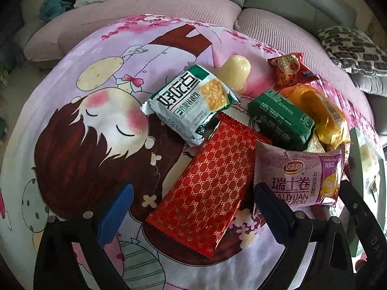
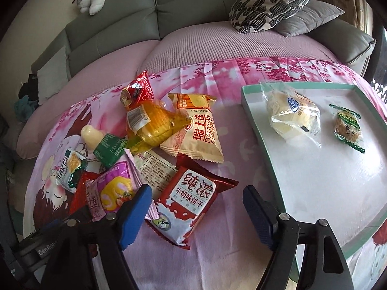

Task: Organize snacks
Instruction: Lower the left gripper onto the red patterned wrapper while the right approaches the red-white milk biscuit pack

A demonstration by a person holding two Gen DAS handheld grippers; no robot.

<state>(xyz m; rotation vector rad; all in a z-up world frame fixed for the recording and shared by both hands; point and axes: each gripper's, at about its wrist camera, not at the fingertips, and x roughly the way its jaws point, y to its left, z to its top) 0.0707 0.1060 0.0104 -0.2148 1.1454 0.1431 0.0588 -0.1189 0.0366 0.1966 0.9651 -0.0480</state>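
Observation:
A pile of snack packets lies on a cartoon-print cloth. In the left wrist view my left gripper (image 1: pixel 193 211) is open, its jaws either side of a red gold-patterned packet (image 1: pixel 208 181); a purple Swiss roll packet (image 1: pixel 300 176) lies by its right finger, a white-green cracker packet (image 1: pixel 191 104) beyond. In the right wrist view my right gripper (image 2: pixel 197 213) is open over a red-white milk biscuit packet (image 2: pixel 193 200). A green-rimmed white tray (image 2: pixel 326 176) to the right holds a clear-wrapped bun (image 2: pixel 292 113) and a small green-wrapped bar (image 2: pixel 347 125).
A beige Swiss roll packet (image 2: pixel 196 130), a yellow-wrapped cake (image 2: pixel 154 123), a small red packet (image 2: pixel 137 90) and a dark green packet (image 2: pixel 108 149) lie in the pile. A grey sofa (image 2: pixel 193 2) with a patterned cushion (image 2: pixel 273 2) stands behind.

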